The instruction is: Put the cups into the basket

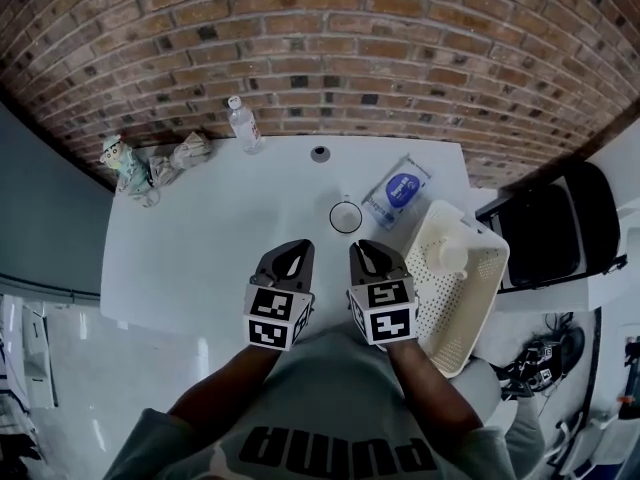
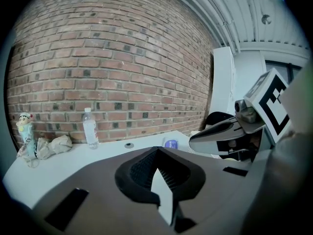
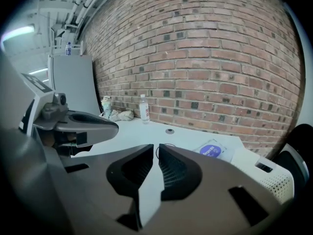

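A clear cup [image 1: 345, 216] stands upright on the white table [image 1: 220, 238], a short way beyond both grippers. A white cup [image 1: 447, 256] lies inside the cream plastic basket [image 1: 470, 318] at the table's right end. My left gripper [image 1: 291, 251] and right gripper [image 1: 368, 251] hover side by side over the near edge, both shut and holding nothing. In the left gripper view the left gripper's [image 2: 156, 151] jaws meet at the tip. In the right gripper view the right gripper's [image 3: 157, 148] jaws are together, with the clear cup's rim [image 3: 166, 145] just past them.
A water bottle [image 1: 243, 123], a small figurine [image 1: 118, 158] and crumpled paper [image 1: 186, 152] sit along the brick wall. A blue-labelled packet [image 1: 398, 193] lies between cup and basket. A round grommet [image 1: 320, 153] is in the tabletop. A black chair [image 1: 545, 233] stands to the right.
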{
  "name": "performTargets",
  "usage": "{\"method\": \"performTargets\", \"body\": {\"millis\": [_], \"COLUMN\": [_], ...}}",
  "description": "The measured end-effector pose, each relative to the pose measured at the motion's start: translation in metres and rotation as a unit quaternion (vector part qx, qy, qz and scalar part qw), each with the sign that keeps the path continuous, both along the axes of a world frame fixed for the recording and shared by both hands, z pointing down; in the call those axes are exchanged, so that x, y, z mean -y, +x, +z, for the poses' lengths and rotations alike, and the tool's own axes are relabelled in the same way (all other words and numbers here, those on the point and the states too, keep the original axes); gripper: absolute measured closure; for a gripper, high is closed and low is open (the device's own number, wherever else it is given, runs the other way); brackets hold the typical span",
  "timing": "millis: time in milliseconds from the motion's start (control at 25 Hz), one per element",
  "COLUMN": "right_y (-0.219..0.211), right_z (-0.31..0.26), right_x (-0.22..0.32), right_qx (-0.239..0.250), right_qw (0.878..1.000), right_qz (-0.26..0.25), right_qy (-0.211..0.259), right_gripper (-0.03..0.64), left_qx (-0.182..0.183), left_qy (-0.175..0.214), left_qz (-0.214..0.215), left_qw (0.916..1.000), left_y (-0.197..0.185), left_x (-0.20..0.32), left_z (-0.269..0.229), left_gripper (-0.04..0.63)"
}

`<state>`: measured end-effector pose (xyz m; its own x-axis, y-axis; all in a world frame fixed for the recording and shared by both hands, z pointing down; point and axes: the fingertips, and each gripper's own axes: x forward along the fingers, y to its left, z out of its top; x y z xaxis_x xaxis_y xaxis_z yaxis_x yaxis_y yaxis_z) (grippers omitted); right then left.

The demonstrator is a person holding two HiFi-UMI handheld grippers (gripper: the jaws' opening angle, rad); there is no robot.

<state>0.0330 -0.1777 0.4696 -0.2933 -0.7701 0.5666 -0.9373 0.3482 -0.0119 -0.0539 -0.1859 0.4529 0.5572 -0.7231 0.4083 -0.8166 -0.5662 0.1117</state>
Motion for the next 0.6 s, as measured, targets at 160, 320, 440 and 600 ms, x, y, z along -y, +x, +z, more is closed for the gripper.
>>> {"method": "performTargets", "body": {"millis": [160, 320, 440, 600], "right_y": [0.000, -0.002, -0.003, 0.002], "right_z": [0.013, 0.032, 0.049, 0.074], "right_x": [0.015, 0.030, 0.040, 0.051], "right_qx": [-0.008, -0.014, -0.008, -0.016], "right_qw": [1.000, 0.999, 0.997, 0.994], "right_qz": [0.008, 0.010, 0.017, 0.027], "right_qy": [-0.020, -0.043, -0.069, -0.100], "right_gripper": [0.471, 0.402, 0.351, 0.299], "left_qx": [0.003, 0.009, 0.012, 0.018], "left_qy": [-0.009, -0.022, -0.034, -0.047], "left_qz": [0.009, 0.015, 0.019, 0.023], "left_qw": [0.9999, 0.9996, 0.9991, 0.9985], "left_y": [0.004, 0.007, 0.009, 0.009], "left_x": [0.013, 0.026, 0.035, 0.049], "left_z": [0.009, 0.022, 0.033, 0.044], "left_gripper": [0.588, 0.588, 0.588, 0.588]}}
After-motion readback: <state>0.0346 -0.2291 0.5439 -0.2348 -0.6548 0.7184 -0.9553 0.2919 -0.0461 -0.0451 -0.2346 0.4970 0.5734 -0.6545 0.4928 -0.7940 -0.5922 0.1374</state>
